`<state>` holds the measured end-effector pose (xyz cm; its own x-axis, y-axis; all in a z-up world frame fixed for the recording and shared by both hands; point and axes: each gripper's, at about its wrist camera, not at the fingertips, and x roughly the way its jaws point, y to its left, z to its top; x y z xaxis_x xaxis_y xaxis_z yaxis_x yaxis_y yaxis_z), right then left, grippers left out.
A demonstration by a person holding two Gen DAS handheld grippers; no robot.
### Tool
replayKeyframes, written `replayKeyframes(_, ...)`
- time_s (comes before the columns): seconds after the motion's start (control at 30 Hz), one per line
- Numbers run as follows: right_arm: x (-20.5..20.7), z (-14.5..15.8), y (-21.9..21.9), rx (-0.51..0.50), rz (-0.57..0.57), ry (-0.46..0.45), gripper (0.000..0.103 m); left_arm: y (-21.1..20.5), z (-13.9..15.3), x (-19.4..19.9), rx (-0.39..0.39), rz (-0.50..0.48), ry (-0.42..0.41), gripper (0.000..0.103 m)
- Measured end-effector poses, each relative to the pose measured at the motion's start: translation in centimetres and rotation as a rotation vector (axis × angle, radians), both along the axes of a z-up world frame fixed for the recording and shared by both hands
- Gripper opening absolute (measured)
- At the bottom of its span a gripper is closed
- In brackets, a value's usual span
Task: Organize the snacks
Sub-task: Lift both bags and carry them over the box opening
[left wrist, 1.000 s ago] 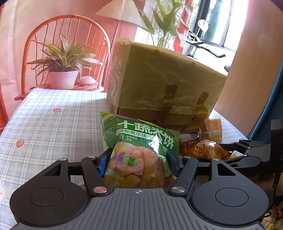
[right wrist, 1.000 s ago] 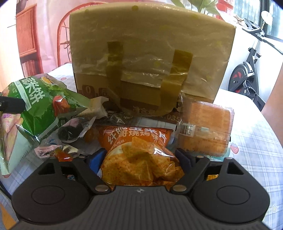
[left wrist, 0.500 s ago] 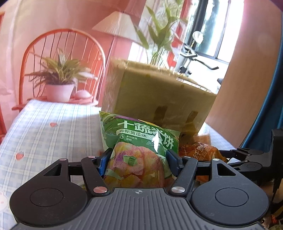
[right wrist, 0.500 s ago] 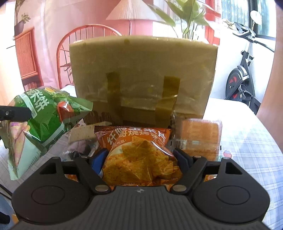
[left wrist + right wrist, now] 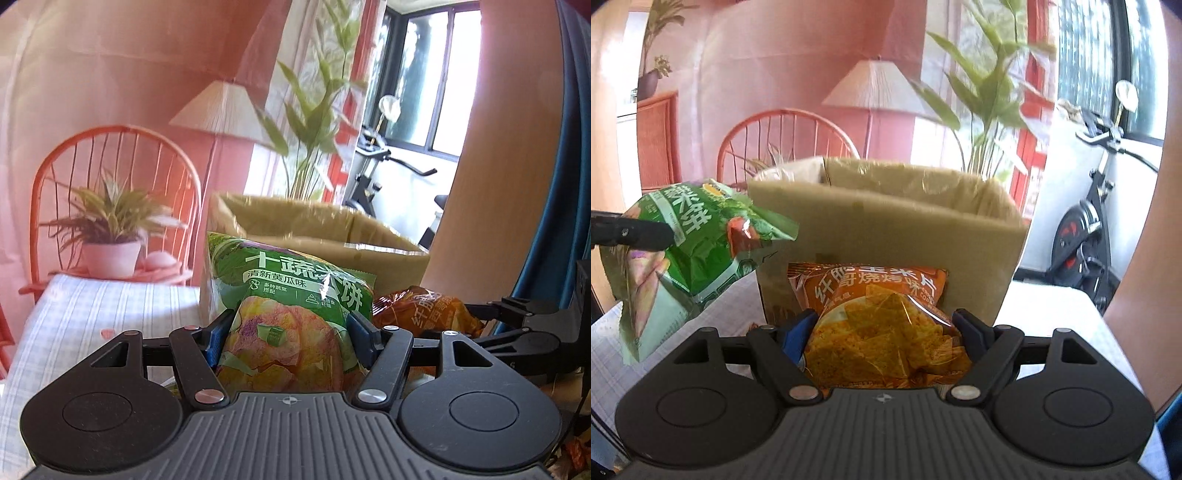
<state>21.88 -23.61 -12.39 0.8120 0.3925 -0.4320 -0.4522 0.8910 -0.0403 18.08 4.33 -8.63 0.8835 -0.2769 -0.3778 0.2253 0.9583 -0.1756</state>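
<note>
My left gripper is shut on a green snack bag printed with vegetable crackers, held up in front of the open cardboard box. My right gripper is shut on an orange chip bag, raised before the same cardboard box, whose open top now shows. In the right wrist view the green snack bag hangs at the left with a left fingertip across it. The orange chip bag and part of the right gripper show at the right of the left wrist view.
A checked tablecloth covers the table. Behind it stand a red chair with a potted plant, a floor lamp and a tall plant. An exercise bike is at the right.
Both grippers have risen with their bags. The box has dropped in view, so its open top shows, and the loose snacks on the table have slipped out of sight.
</note>
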Motion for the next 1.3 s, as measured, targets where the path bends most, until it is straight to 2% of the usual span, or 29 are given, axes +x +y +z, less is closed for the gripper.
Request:
replayKeyframes(0.43, 0.3, 3.2, 0.1, 0.023, 0.014, -0.073, 0.081, -0.5, 3.9, 0.7, 0.006, -0.019, -0.108, 0.067)
replayKeyframes(0.63, 0.7, 4.7, 0.1, 0.028, 0.016, -0.105, 0.081, -1.0, 4.7, 0.7, -0.005, -0.030, -0.141, 0.067)
replayKeyframes(0.97, 1.2, 5.5, 0.1, 0.027, 0.021, -0.122, 0.081, -1.1, 5.7, 1.1, -0.014, -0.043, -0.164, 0.067)
replayKeyframes(1.17, 1.8, 6.4, 0.1, 0.035, 0.020, -0.140, 0.081, -1.2, 6.6, 1.7, 0.010, -0.047, -0.202, 0.067)
replayKeyframes(1.3, 2.3, 7.0, 0.4, 0.032, 0.026, -0.152, 0.081, -1.3, 7.1, 2.8, 0.009, -0.053, -0.194, 0.067)
